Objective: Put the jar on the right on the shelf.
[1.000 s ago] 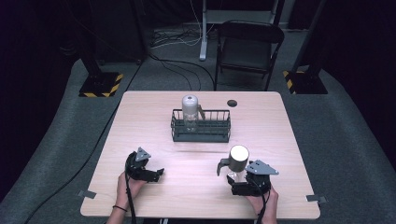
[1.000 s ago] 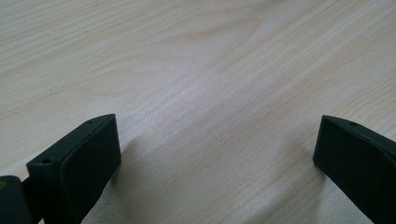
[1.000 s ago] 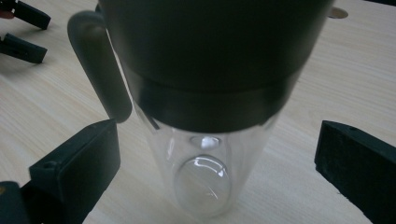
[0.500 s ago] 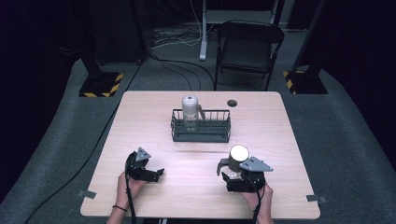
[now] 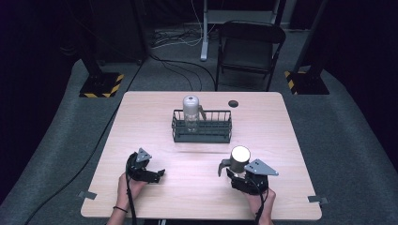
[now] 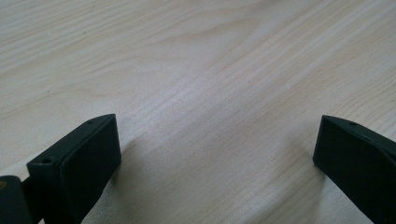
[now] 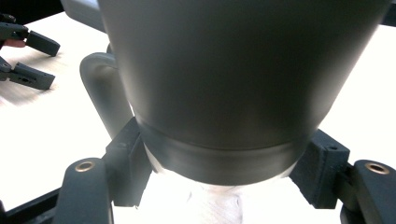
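A: Where's the mug point(image 5: 240, 160)?

B: In your right gripper point(image 5: 244, 176), nearer you than the wire rack point(image 5: 202, 132) and off to its right. The jaws are clamped on its lower body, handle point(image 7: 99, 91) sticking out beside them.

A: How will it handle?

B: Stiff, smooth-sided, probably slippery and fairly heavy, so I'd keep your hold low, or take the handle.

A: And the left gripper point(image 5: 149, 174)?

B: Jaws spread wide over bare counter point(image 6: 201, 84), holding nothing.

A: Count?

B: One mug, one rack, one bottle point(image 5: 190, 111) standing in the rack, one small dark disc point(image 5: 233, 103) beyond it.
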Motion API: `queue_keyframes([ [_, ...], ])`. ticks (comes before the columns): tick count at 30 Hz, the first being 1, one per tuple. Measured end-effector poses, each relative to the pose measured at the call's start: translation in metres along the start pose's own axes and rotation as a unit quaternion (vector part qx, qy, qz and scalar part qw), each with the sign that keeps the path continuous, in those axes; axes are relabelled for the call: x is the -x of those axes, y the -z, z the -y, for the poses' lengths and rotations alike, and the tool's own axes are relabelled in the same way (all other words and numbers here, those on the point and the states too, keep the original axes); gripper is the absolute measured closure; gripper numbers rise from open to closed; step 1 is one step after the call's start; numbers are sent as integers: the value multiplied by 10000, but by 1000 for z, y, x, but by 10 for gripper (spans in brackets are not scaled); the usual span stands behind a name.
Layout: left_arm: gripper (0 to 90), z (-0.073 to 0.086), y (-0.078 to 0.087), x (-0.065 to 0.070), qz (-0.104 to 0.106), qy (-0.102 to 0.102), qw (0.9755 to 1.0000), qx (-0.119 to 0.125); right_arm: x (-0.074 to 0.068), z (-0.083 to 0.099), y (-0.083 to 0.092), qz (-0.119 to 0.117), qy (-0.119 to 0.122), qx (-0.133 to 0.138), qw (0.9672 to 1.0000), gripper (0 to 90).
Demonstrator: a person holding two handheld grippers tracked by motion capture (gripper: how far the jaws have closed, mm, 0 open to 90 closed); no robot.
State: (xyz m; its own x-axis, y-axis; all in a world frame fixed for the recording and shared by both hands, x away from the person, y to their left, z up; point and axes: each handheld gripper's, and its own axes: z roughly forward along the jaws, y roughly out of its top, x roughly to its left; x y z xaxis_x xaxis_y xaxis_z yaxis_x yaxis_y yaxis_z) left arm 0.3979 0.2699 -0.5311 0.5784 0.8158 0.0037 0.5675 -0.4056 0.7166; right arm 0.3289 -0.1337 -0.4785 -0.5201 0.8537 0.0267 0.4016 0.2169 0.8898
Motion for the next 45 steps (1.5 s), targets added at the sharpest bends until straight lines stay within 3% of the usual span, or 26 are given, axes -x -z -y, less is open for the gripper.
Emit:
queue_keyframes([
  [14,4,0,0,0,-8,-4,10000,-6,7,-19,12,-49,-3,166,9998,300],
  [45,4,0,0,0,-6,-2,10000,-4,18,-43,5,-147,43,143,9998,301],
])
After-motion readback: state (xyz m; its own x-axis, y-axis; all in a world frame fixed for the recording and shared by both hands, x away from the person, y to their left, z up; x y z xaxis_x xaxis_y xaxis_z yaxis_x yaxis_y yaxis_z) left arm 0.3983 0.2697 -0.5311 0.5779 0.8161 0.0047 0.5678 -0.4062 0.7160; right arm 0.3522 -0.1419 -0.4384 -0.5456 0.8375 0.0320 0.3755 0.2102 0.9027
